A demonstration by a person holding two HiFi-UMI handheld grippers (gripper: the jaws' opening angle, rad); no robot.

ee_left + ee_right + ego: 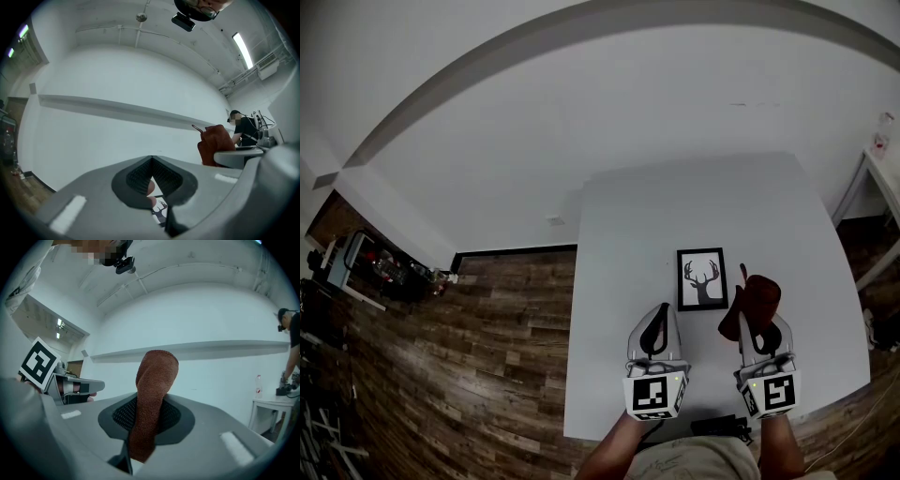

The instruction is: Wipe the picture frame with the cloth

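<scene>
While right gripper (757,323) clamps rust-brown cloth (752,296) upright, left gripper (660,311) jaws together, empty; deer picture frame (701,278) flat on white table (722,206) just ahead.

Rough knitted rust cloth (152,394), matt white table (628,281), grained wood-plank floor (487,356).

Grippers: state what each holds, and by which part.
Right gripper clamps the brown cloth by its lower part, the rest sticking up. Left gripper is shut on nothing.

table (628,281): white, on wood floor (487,356)
frame (702,278): flat, near middle
dark item (717,427): 6 o'clock edge, kind unclear
</scene>
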